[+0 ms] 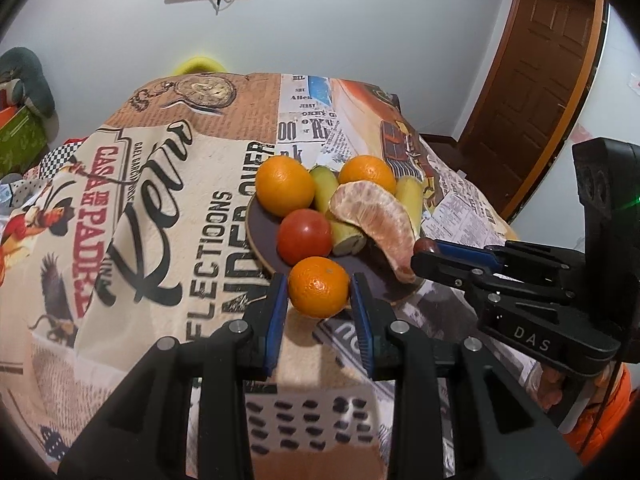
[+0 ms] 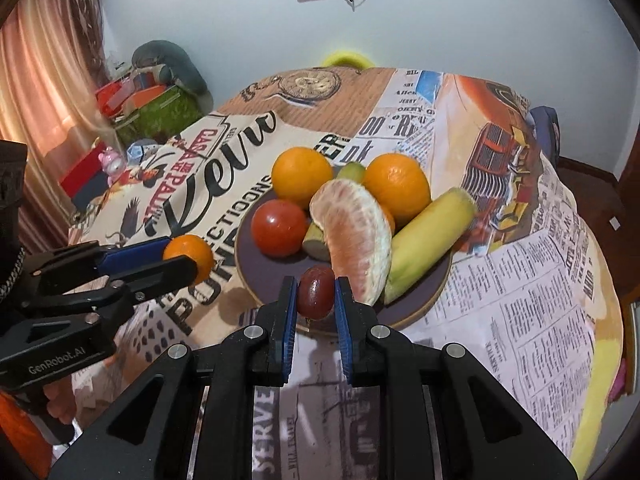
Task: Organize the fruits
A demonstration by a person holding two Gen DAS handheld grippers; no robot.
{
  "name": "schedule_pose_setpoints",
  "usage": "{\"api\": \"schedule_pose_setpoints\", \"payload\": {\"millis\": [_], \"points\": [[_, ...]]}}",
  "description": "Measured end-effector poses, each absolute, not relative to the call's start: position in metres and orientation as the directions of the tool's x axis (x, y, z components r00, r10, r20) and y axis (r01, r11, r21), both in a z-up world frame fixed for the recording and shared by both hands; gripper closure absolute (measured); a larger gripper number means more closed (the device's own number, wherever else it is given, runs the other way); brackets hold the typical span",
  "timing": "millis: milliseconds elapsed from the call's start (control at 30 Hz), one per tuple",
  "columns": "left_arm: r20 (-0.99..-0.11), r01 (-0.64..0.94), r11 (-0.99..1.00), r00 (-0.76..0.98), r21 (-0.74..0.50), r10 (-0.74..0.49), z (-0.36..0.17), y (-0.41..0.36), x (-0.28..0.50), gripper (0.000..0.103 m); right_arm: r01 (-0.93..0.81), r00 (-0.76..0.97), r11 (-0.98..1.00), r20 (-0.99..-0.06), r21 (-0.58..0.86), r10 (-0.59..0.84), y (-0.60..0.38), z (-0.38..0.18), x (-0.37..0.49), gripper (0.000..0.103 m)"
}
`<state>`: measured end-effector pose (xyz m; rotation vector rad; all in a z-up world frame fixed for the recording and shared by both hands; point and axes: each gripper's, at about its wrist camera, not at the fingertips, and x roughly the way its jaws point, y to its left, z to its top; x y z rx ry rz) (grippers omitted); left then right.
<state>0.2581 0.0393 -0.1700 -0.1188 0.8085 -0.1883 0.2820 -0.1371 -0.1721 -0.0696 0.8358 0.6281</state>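
Note:
A dark round plate (image 1: 262, 232) (image 2: 272, 280) on the printed tablecloth holds two oranges (image 1: 285, 187) (image 2: 302, 177), a red tomato (image 1: 305, 236) (image 2: 280, 227), a peeled citrus wedge (image 1: 380, 216) (image 2: 356, 232) and yellow-green banana pieces (image 1: 410, 196) (image 2: 430, 232). My left gripper (image 1: 319, 294) (image 2: 184, 258) is shut on a small orange (image 1: 319, 286) (image 2: 196, 254) at the plate's near-left rim. My right gripper (image 2: 316, 294) (image 1: 424, 250) is shut on a dark red grape (image 2: 316, 292) (image 1: 425, 245) over the plate's near edge.
The table (image 2: 520, 280) is covered by a newspaper-print cloth that drops off at the right and near sides. Boxes and clutter (image 2: 140, 104) stand beyond the left edge. A wooden door (image 1: 540, 80) is at the right. A yellow object (image 1: 200, 65) sits behind the table.

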Motion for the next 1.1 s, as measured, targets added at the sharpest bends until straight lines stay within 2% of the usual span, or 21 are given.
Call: {"api": "schedule_pose_setpoints", "payload": {"millis": [467,667,733,900,1100], "points": [[-0.734,0.136,0.969,0.633,-0.207,-0.246,-0.191,0.034,0.288,0.071,-0.566,0.488,0.804,-0.711,0.185,0.507,-0.125,-0.182,0.302,0.086],[-0.728,0.127,0.970,0.642,-0.209,-0.240,-0.189,0.038,0.288,0.071,-0.562,0.484,0.806,-0.715,0.187,0.504,-0.127,-0.182,0.304,0.081],[-0.722,0.123,0.971,0.651,-0.207,-0.236,-0.184,0.040,0.284,0.071,-0.565,0.488,0.804,-0.711,0.184,0.506,-0.129,-0.177,0.301,0.078],[-0.690,0.106,0.974,0.691,-0.198,-0.216,-0.160,0.045,0.270,0.071,-0.565,0.521,0.807,-0.684,0.172,0.510,-0.134,-0.158,0.293,0.077],[-0.603,0.092,0.981,0.778,-0.173,-0.179,-0.109,0.047,0.235,0.071,-0.558,0.597,0.817,-0.613,0.146,0.517,-0.147,-0.117,0.268,0.077]]}}
